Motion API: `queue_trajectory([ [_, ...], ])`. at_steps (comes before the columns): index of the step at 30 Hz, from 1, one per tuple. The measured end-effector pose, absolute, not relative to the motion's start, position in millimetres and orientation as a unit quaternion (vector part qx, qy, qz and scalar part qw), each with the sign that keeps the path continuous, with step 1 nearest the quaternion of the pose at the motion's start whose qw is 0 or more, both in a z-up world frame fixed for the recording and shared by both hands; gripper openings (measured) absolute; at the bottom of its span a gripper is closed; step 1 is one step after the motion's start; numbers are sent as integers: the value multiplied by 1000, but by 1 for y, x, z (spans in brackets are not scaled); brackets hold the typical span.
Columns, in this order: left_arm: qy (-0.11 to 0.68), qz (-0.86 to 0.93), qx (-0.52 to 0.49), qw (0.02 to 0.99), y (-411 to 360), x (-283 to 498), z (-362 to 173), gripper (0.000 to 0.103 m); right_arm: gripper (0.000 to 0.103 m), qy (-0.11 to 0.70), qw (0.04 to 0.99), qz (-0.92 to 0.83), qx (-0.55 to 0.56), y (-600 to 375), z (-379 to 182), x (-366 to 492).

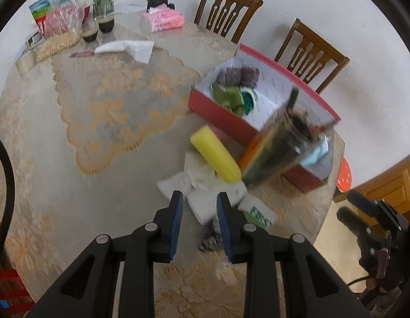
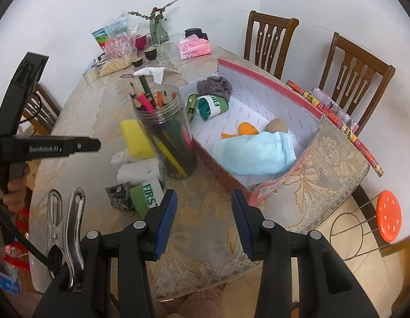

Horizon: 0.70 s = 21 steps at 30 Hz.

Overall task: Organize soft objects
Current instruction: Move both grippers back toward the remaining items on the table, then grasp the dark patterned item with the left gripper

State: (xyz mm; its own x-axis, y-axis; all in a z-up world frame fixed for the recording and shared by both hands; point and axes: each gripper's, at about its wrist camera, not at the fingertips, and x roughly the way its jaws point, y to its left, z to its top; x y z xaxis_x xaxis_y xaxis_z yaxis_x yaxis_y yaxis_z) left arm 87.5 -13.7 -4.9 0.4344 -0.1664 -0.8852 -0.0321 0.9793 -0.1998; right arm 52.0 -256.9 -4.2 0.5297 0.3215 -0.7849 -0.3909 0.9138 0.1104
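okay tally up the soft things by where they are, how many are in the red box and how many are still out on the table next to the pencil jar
In the red box: 5 (grey knit, green strap, green-white sock, orange cloth, light blue cloth)
On the table by the pencil jar: 4 (yellow sponge, white cloth, green-white sock, dark patterned cloth)
Total: 9

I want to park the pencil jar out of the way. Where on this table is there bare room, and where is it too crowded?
Free: the wide stretch of tablecloth between the white tissue and the yellow sponge; also the near edge between the red box and the green sock. Crowded: around the pencil jar, and the far corner by the vase.
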Motion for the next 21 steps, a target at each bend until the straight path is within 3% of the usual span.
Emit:
queue_trajectory([
  [11, 561, -67, -109, 818, -31, 66, -27, 28, 44, 449, 868, 208, -43, -251, -11, 49],
  [14, 565, -74, -111, 815, -36, 64, -32, 36, 44, 452, 866, 209, -45, -249, -12, 49],
  [21, 573, -83, -109, 808, -46, 66, -45, 37, 44, 457, 864, 206, -45, -250, -15, 49],
])
